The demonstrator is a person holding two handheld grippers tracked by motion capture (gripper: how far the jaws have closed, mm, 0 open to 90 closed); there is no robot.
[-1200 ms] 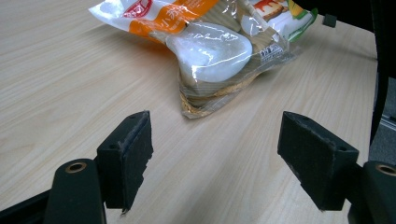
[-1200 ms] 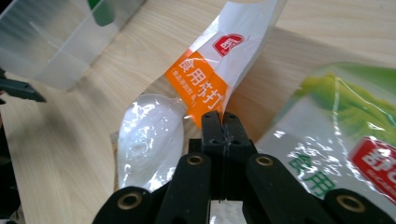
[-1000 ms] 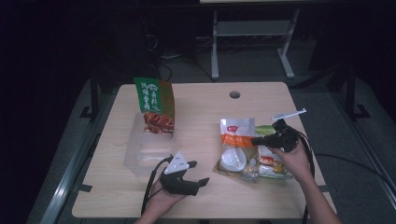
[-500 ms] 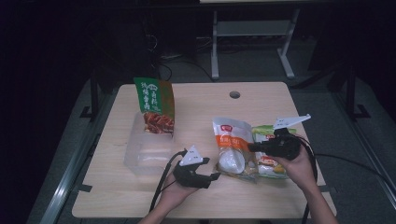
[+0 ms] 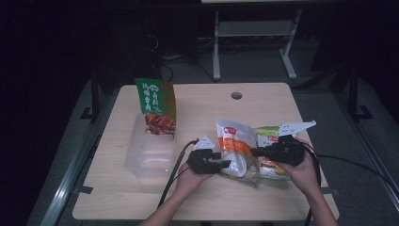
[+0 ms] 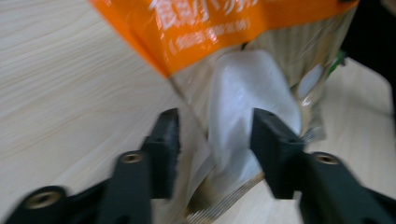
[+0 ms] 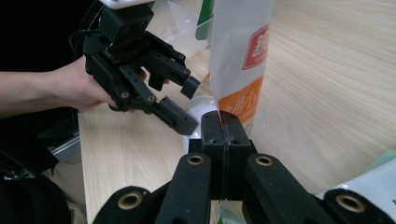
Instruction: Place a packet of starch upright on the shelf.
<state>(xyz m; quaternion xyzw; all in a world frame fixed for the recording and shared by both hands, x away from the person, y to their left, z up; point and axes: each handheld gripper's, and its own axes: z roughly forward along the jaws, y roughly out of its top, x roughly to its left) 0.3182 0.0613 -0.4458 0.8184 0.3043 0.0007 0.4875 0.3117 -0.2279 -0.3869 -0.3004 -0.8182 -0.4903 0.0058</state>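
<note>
A person sat at a light wooden table (image 5: 291,101) with a gripper in each hand. The right gripper (image 5: 256,151) was clenched on the side edge of an orange and white snack bag (image 5: 234,143), its two jaws pressed flat together with the thin film caught between them, as its own camera showed (image 7: 223,127). The bag stood up off the table near the front edge, slightly tilted, its white top uppermost and its orange band lower down. The left gripper (image 5: 225,164) was released, jaws spread wide, and it sat at the lower left part of the same bag; in the left gripper view the jaws stood on either side of a pale rounded lump behind the clear lower part of the bag (image 6: 247,93), though I cannot tell whether either jaw touched it. From the right gripper view the left gripper (image 7: 184,105) showed with its jaws apart just beside the bag (image 7: 240,56). A second bag with green and yellow print (image 5: 270,141) lay flat just behind the right hand (image 5: 301,169). Farther left, well apart from both grippers, a tall green bag (image 5: 156,106) stood upright in a clear plastic box (image 5: 141,162).
</note>
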